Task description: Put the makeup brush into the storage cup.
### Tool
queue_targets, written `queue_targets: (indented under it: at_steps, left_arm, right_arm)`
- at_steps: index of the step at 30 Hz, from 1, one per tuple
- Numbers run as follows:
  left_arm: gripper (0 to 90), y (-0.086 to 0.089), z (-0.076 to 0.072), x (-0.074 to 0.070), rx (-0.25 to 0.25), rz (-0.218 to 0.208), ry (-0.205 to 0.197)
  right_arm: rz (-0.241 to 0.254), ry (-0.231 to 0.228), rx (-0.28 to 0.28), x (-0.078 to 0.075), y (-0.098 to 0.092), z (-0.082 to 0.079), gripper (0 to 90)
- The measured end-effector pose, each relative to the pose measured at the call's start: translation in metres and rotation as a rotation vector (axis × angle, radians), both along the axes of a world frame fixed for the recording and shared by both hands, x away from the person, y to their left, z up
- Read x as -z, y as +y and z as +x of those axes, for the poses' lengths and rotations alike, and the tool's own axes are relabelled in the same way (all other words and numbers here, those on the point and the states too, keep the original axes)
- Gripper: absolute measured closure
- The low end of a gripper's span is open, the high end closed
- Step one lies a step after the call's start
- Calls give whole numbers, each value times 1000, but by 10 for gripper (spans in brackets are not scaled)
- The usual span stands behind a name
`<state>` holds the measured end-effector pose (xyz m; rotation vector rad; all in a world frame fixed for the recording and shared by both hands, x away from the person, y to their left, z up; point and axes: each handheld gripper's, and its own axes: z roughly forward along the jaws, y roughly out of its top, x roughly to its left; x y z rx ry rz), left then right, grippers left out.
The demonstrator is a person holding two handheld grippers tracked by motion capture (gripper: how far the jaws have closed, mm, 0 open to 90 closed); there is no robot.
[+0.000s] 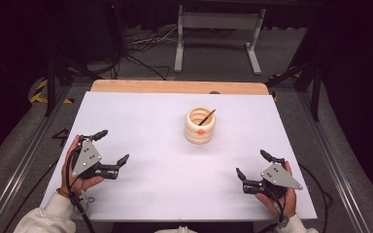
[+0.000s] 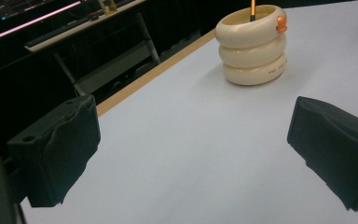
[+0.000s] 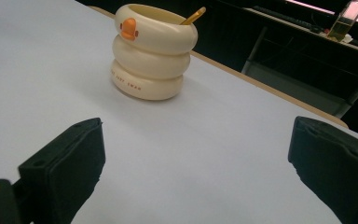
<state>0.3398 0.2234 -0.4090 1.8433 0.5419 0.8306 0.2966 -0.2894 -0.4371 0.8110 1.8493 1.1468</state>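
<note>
A cream ringed holder (image 1: pixel 200 126) with an orange duck bill stands upright near the middle of the white table (image 1: pixel 141 116); a thin orange stick (image 1: pixel 207 117) leans inside it. The holder (image 2: pixel 253 44) sits ahead in the left gripper view, and the holder (image 3: pixel 152 51) with its stick (image 3: pixel 192 16) is ahead in the right gripper view. My left gripper (image 1: pixel 111 146) rests open at the left, well short of the holder. Near the front right my right gripper (image 1: pixel 252 164) is open too. Nothing lies between either pair of jaws.
A wooden strip (image 1: pixel 175 86) edges the table's far side. Beyond it stands a grey metal stand (image 1: pixel 218 36) with cables on the floor. Dark rails run along both sides of the table.
</note>
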Motion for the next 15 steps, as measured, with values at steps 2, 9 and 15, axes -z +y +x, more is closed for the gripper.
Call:
queue_targets:
  at_steps: [2, 9, 15]
  left_arm:
    - [34, 3, -1, 1, 1, -7, 5]
    - [36, 12, -7, 12, -23, 11, 25]
    - [41, 21, -14, 25, -53, -1, 59]
  right_arm:
    - [-1, 1, 2, 0, -1, 0, 43]
    - [-3, -1, 4, 0, -1, 0, 42]
    - [5, -9, 13, -1, -5, -2, 41]
